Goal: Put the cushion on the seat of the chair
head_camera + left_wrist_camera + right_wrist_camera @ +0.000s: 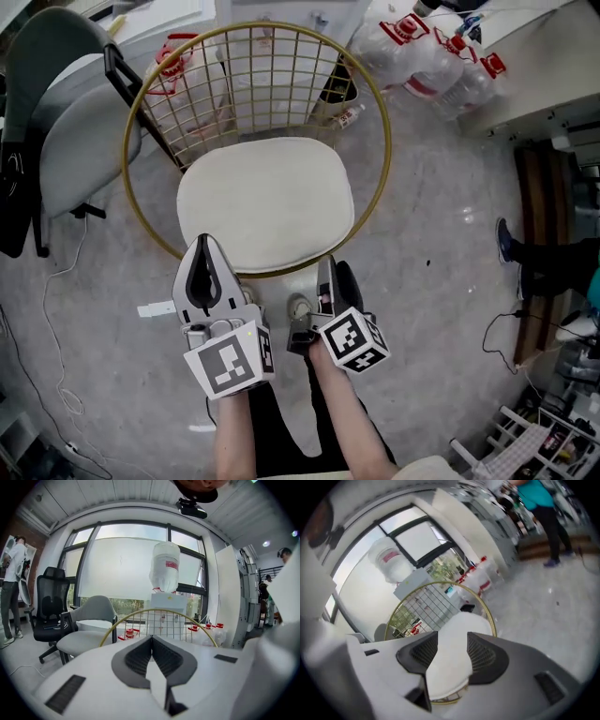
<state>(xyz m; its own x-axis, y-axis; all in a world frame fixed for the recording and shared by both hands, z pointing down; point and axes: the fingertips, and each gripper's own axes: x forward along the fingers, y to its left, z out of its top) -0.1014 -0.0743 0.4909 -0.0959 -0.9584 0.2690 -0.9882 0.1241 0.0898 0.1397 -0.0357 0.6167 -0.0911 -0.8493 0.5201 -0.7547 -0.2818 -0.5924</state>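
Under cushion (265, 202) — chair (263, 24) seat unseen

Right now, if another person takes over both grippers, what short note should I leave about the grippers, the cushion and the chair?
Left gripper: jaws together, nothing between them. It is held at the near edge of the seat.
Right gripper: jaws apart, gripping nothing. The cushion shows beyond them.
Things: the cream rounded cushion lies flat on the seat of the gold wire chair, inside its round rim.
Done: the cushion appears to be placed and neither gripper holds it.
Left: probably nothing. Check that the cushion sits centred, then draw both grippers back.
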